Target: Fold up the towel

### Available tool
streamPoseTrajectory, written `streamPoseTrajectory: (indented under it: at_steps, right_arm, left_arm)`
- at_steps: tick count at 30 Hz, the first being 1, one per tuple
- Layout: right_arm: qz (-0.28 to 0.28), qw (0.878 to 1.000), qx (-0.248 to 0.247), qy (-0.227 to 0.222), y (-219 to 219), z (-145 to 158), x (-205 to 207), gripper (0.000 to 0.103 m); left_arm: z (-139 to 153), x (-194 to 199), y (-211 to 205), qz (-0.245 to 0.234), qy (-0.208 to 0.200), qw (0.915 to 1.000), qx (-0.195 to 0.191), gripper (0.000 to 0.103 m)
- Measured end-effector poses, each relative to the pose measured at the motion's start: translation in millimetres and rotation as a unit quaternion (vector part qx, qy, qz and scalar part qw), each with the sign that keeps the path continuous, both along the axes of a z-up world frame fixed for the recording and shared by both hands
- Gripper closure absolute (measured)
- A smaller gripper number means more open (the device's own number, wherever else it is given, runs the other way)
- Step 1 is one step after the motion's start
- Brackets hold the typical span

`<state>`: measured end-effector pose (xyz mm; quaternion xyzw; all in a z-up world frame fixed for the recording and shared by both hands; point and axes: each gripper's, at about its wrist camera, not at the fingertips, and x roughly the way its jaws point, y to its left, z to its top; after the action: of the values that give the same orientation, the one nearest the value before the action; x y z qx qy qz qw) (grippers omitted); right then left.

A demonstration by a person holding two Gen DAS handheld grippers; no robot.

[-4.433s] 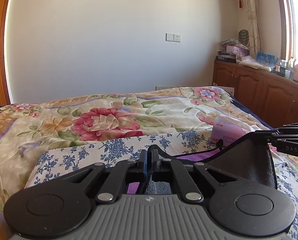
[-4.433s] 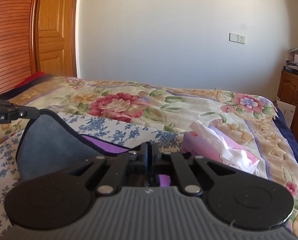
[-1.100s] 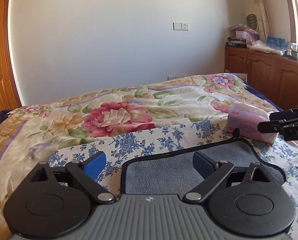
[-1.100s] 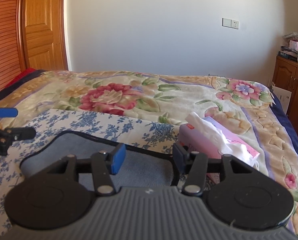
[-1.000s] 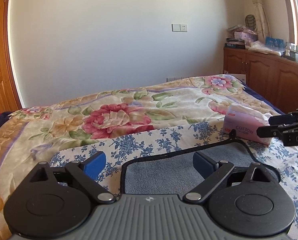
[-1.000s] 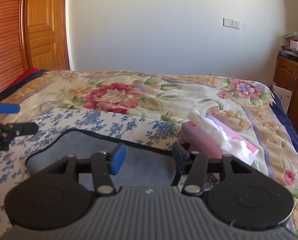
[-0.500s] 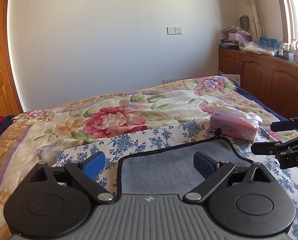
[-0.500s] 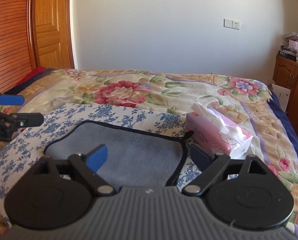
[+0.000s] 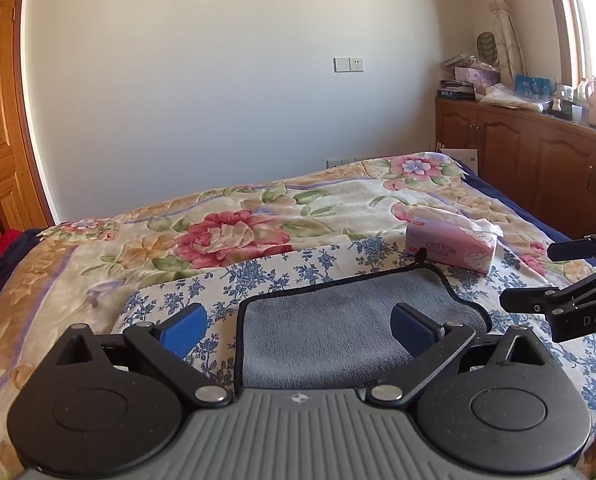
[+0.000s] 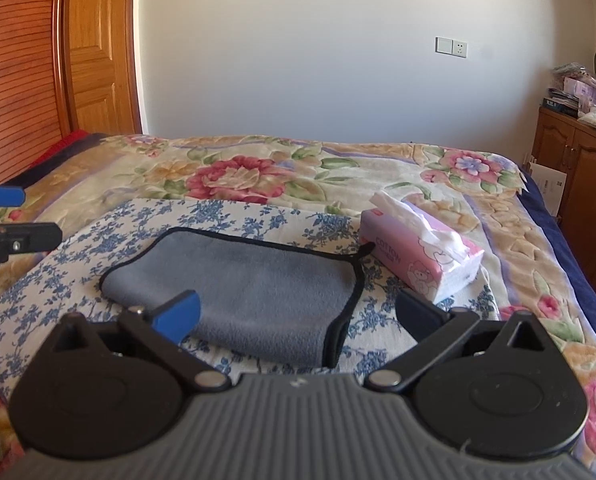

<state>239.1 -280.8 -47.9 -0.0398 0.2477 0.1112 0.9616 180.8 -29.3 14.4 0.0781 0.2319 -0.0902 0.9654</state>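
A grey towel (image 10: pixel 253 292) with black trim lies folded in half on a blue-flowered cloth (image 10: pixel 73 264) on the bed. It also shows in the left wrist view (image 9: pixel 338 320). My left gripper (image 9: pixel 298 324) is open and empty, held above the towel's near edge. My right gripper (image 10: pixel 298 312) is open and empty, above the towel's near right part. The right gripper's fingers (image 9: pixel 538 296) show at the right edge of the left wrist view. The left gripper's fingers (image 10: pixel 17 236) show at the left edge of the right wrist view.
A pink tissue pack (image 10: pixel 418 256) lies just right of the towel's far corner; it also shows in the left wrist view (image 9: pixel 450 248). The bed carries a floral quilt (image 9: pixel 225 236). Wooden cabinets (image 9: pixel 538 160) stand to the right, a wooden door (image 10: pixel 97 48) to the left.
Both grippers, shut on towel corners 4.4 s ago, have let go and opened. In the last second both pulled back and up from the folded towel, and the right jaws opened wider.
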Motion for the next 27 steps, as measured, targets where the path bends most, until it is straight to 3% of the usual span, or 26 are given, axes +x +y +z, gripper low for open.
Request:
streamPoseTrajectory:
  at_steps: [27]
  right_arm:
    - [-0.009, 1.000, 0.022, 0.002, 9, 4, -93, 0.000]
  left_arm:
    - [-1, -97, 3, 0.018, 0.013, 0.9995, -0.023, 0.000]
